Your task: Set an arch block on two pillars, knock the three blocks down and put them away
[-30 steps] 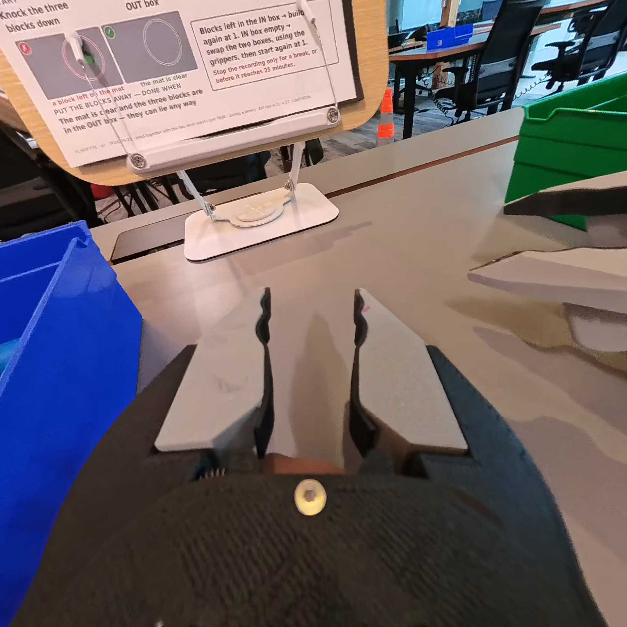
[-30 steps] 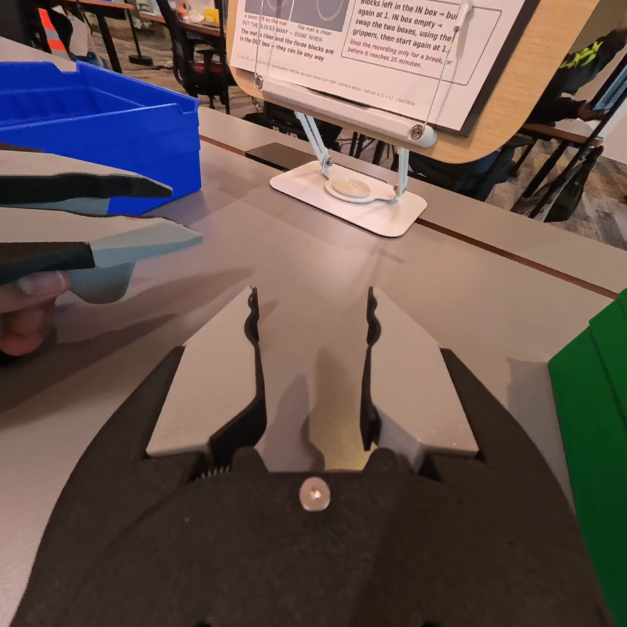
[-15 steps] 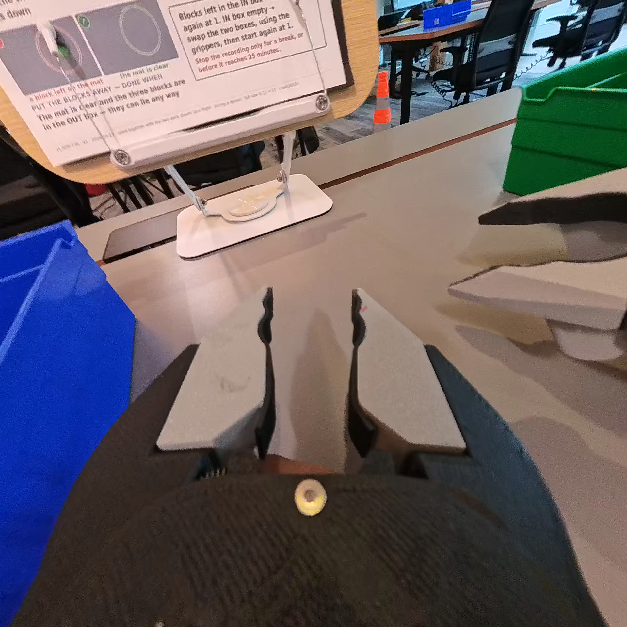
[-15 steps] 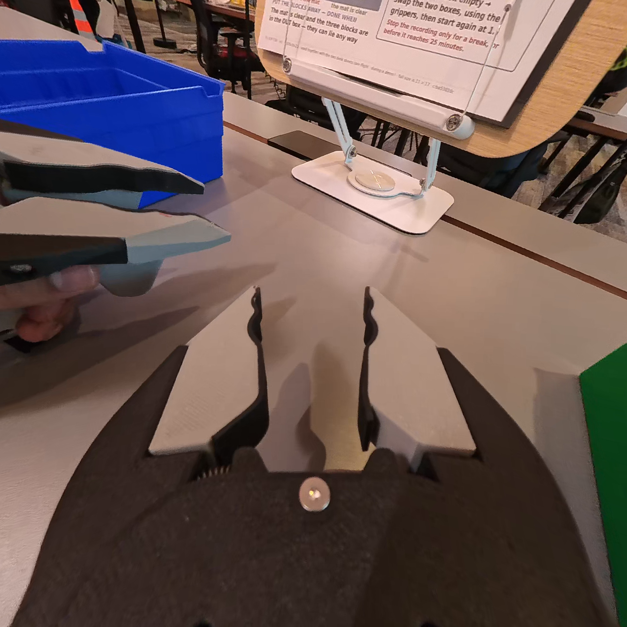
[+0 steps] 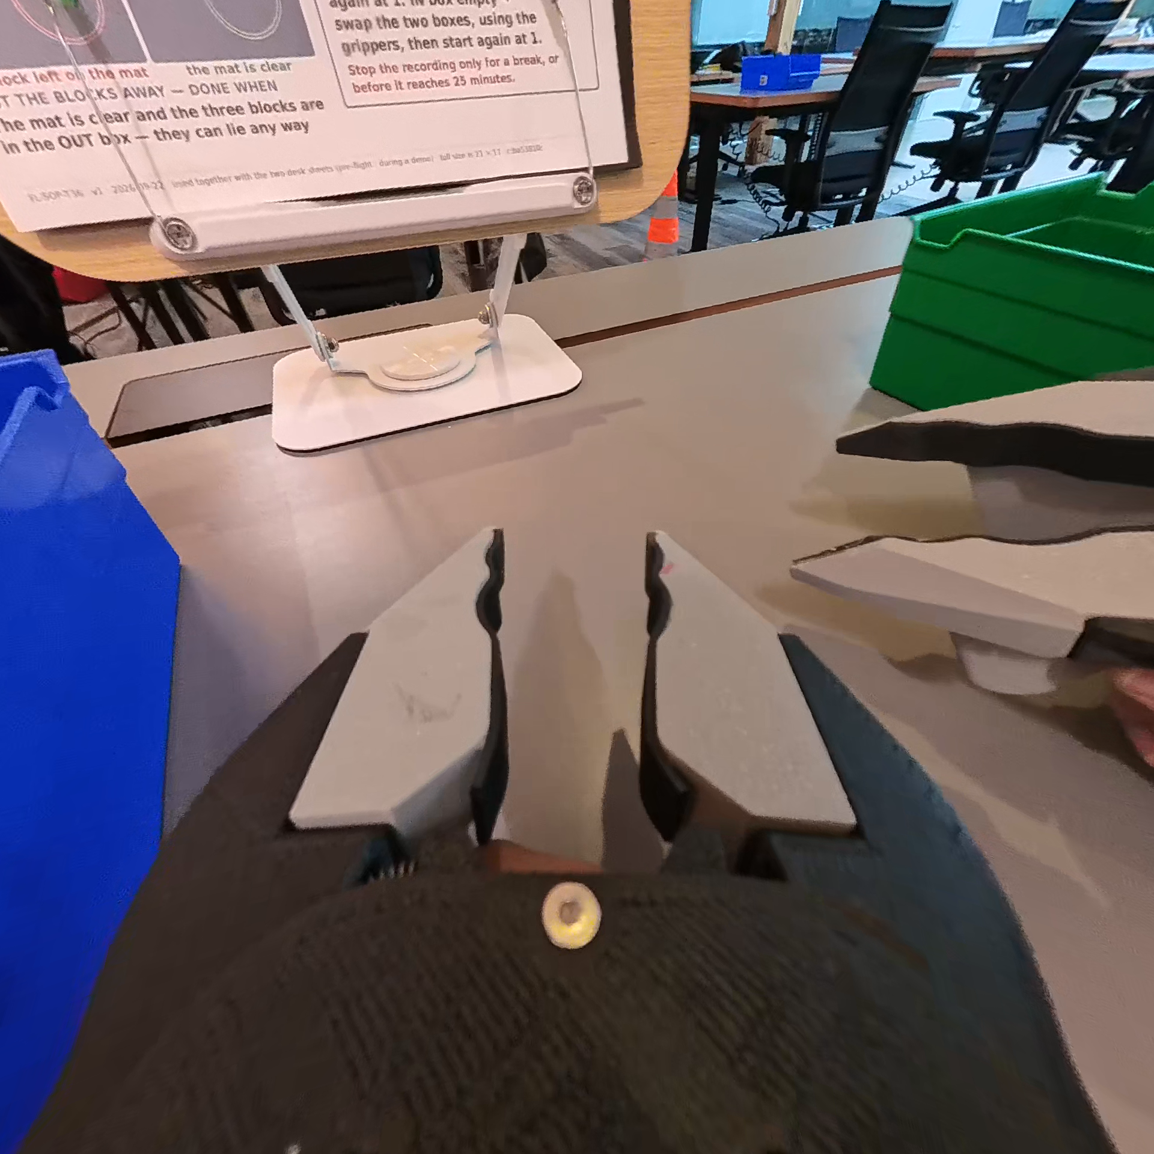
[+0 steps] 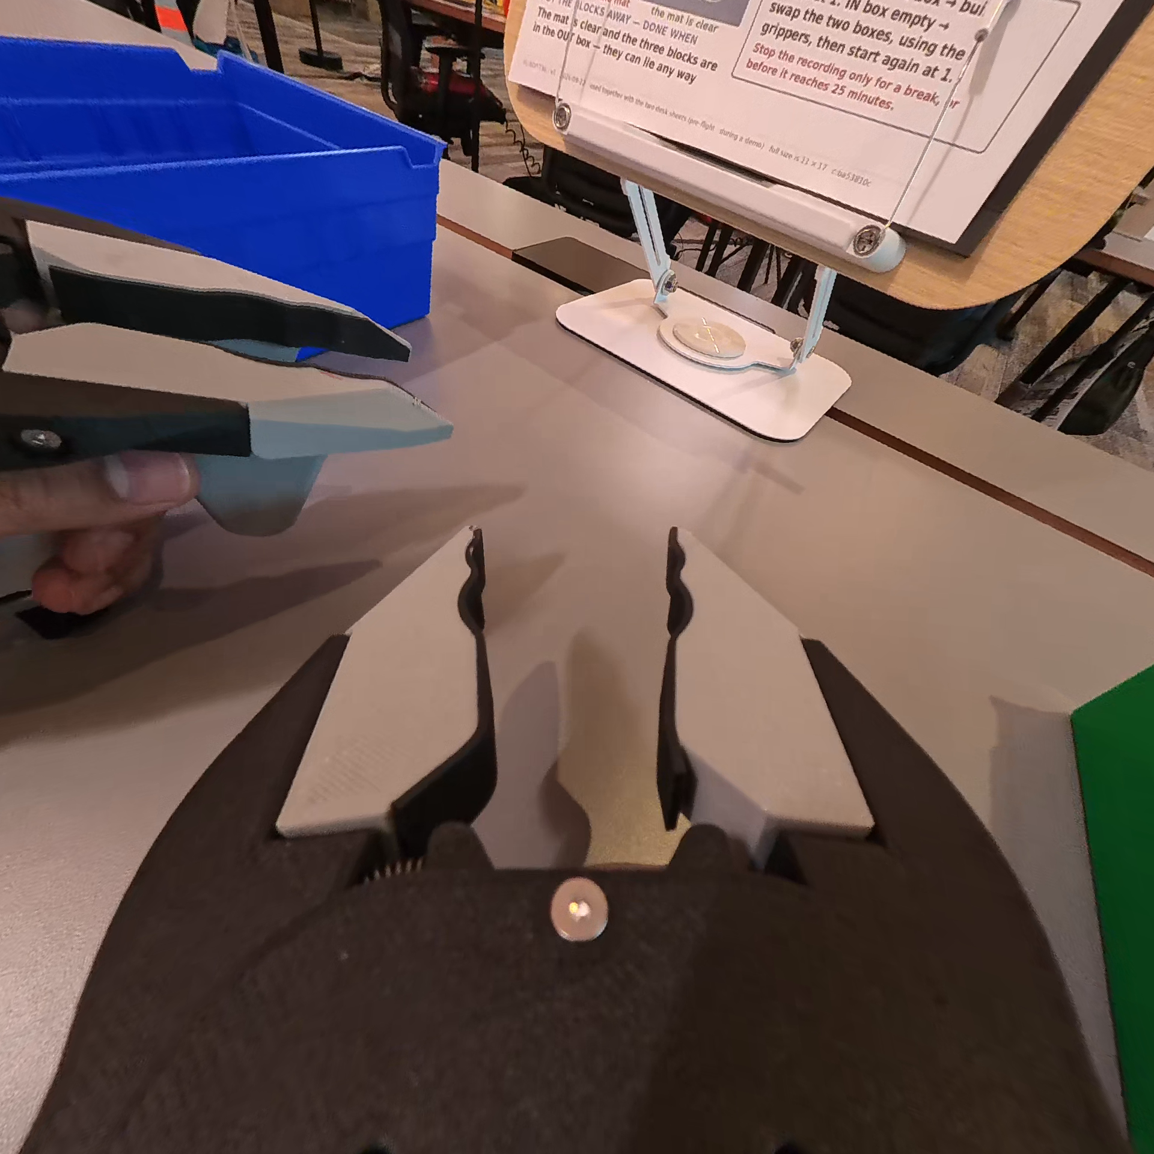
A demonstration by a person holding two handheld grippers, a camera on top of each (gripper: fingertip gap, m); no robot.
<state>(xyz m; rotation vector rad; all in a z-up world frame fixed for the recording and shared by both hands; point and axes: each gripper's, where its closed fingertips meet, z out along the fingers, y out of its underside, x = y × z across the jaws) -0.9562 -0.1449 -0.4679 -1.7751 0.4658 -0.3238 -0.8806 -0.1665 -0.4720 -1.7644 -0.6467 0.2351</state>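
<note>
Zero blocks visible in either view, so progress can't be judged. Left gripper [image 5: 573,537] and right gripper [image 6: 571,534] both part-open, empty, over bare table [image 5: 687,449] before the stand [image 5: 424,381], between blue bin [image 6: 250,206] and green bin [image 5: 1024,312].

Both grippers [image 5: 573,537] [image 6: 571,534] empty, fingers apart.

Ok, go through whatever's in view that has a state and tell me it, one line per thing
Left gripper: fingers apart, nothing between them.
Right gripper: fingers apart, nothing between them.
Blue bin: upright on the table, open top, inside hidden.
Green bin: upright, open top, inside hidden.
Document stand: upright, holding a printed sheet.
Blocks: none visible.
</note>
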